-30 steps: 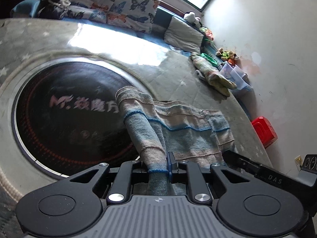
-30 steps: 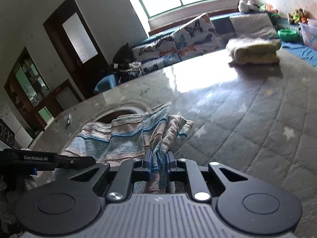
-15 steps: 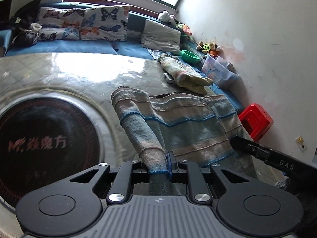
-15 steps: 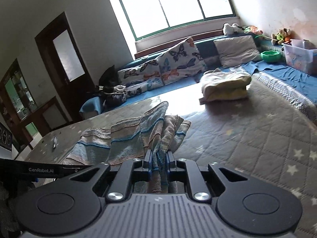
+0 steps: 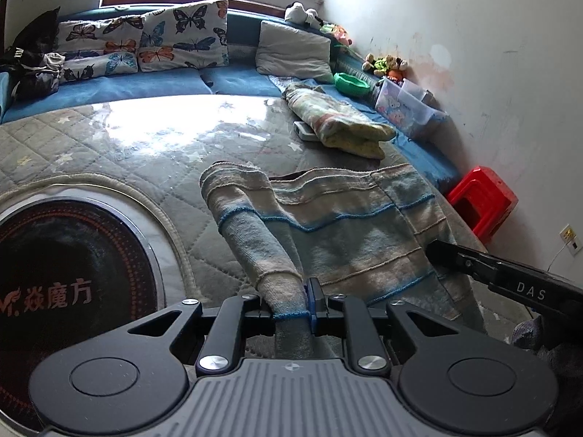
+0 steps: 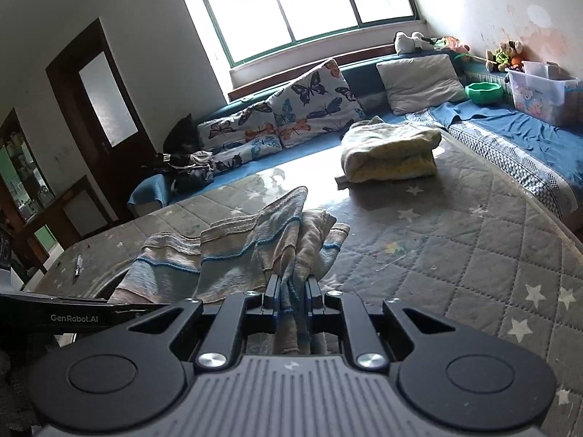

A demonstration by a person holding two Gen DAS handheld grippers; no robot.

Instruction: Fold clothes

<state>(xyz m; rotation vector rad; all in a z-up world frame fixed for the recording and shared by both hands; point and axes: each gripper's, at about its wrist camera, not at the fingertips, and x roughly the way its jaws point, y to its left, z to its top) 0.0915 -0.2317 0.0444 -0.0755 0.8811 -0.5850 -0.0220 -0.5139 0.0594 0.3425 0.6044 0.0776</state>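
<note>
Both grippers, left [image 5: 291, 304] and right [image 6: 291, 300], are clamping the near edge of the towel [image 5: 346, 229], spreading it over the table [image 5: 153, 153] for folding.

Daylight pours in through the window [image 6: 309, 0] at the far wall, which is blown out to plain white. It throws a strong glare patch on the shiny table cover [image 5: 153, 127], washing out the quilted pattern there. Near parts are dimmer and in soft shadow. Both views are sharp at the middle, but bend strongly toward the edges, with black corners.
</note>
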